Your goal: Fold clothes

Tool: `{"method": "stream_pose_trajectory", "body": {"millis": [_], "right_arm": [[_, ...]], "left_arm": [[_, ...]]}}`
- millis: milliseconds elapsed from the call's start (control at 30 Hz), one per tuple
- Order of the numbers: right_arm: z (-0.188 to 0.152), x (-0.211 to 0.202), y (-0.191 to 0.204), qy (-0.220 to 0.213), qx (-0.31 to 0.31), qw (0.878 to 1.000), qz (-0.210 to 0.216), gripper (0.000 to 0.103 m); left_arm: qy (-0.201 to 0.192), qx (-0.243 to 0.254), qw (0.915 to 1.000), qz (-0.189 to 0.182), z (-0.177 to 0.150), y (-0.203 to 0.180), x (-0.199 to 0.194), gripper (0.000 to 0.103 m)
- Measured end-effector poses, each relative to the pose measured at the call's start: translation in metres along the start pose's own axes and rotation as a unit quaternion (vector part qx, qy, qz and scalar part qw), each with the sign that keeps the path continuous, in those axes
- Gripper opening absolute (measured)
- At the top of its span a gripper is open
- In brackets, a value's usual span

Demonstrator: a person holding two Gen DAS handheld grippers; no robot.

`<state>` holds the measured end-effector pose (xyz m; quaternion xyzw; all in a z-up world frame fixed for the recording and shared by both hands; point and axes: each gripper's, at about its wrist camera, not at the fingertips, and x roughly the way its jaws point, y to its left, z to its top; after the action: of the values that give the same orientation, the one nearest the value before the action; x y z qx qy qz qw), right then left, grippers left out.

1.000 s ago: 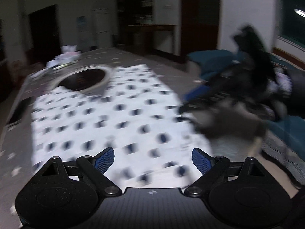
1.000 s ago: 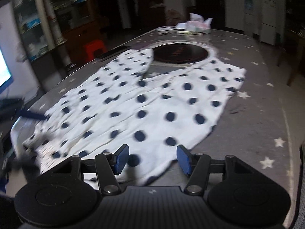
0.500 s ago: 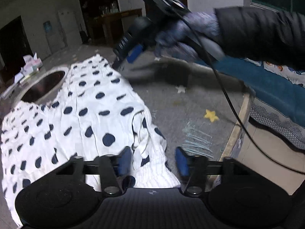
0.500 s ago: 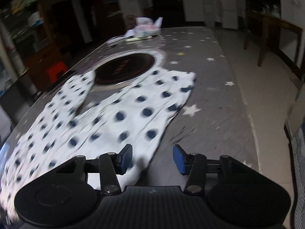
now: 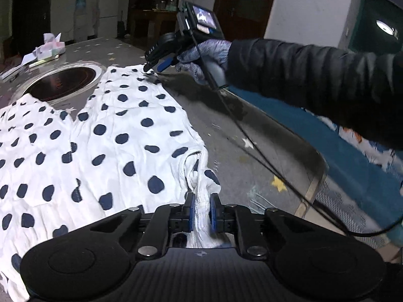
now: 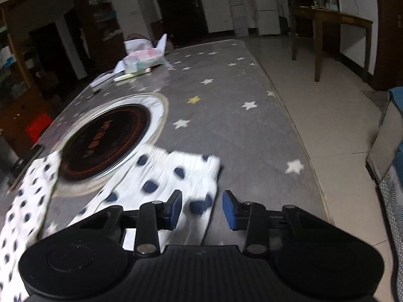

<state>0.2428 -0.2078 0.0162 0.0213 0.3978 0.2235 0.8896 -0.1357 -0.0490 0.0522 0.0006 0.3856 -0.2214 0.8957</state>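
- Polka-dot garment (image 5: pixel 105 146): spread flat on the star-patterned table (image 5: pixel 252 130), its near corner bunched and clamped in the left gripper (image 5: pixel 201 214), whose jaws have just closed.
- Right gripper (image 6: pixel 201 209): jaws apart (just narrowing) over the far corner, pads not pressing.
- Round inset hob (image 6: pixel 105 138): partly covered by cloth.
- Tissue pack (image 6: pixel 146 58): at the far end.

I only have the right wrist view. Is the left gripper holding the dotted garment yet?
Observer: Yes. The left gripper has just been closing and its fingers pinch a bunched edge of the dotted garment.
Operator: Where's that edge?
Observer: At the garment's corner nearest that camera, bare table to its right.
Operator: Is the rest flat?
Observer: Mostly flat, spread toward the round inset.
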Motion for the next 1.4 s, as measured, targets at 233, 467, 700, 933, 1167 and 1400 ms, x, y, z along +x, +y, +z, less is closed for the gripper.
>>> {"method": "stream_pose_trajectory", "body": {"millis": [233, 467, 700, 933, 1167, 1400], "right_arm": [[0.011, 0.026, 0.0, -0.004, 0.01, 1.0, -0.015, 0.012], [0.02, 0.019, 0.007, -0.011, 0.01, 0.999, -0.039, 0.006], [0.048, -0.009, 0.035, -0.038, 0.014, 0.999, -0.029, 0.005], [0.084, -0.025, 0.105, -0.068, -0.016, 0.998, -0.005, 0.005], [0.1, -0.009, 0.196, -0.073, -0.049, 0.996, 0.024, 0.005], [0.097, 0.028, 0.278, -0.056, -0.085, 0.994, 0.037, 0.005]], "left_arm": [[-0.016, -0.03, 0.9994, -0.01, 0.004, 0.016, -0.014, 0.013], [-0.039, -0.05, 0.998, -0.006, 0.002, 0.028, -0.035, 0.012], [-0.067, -0.078, 0.9946, 0.012, -0.007, 0.045, -0.067, 0.011], [-0.104, -0.127, 0.9857, 0.037, -0.027, 0.069, -0.109, 0.011], [-0.135, -0.177, 0.9725, 0.068, -0.052, 0.092, -0.145, 0.011], [-0.141, -0.229, 0.9593, 0.087, -0.079, 0.112, -0.164, 0.011]]}}
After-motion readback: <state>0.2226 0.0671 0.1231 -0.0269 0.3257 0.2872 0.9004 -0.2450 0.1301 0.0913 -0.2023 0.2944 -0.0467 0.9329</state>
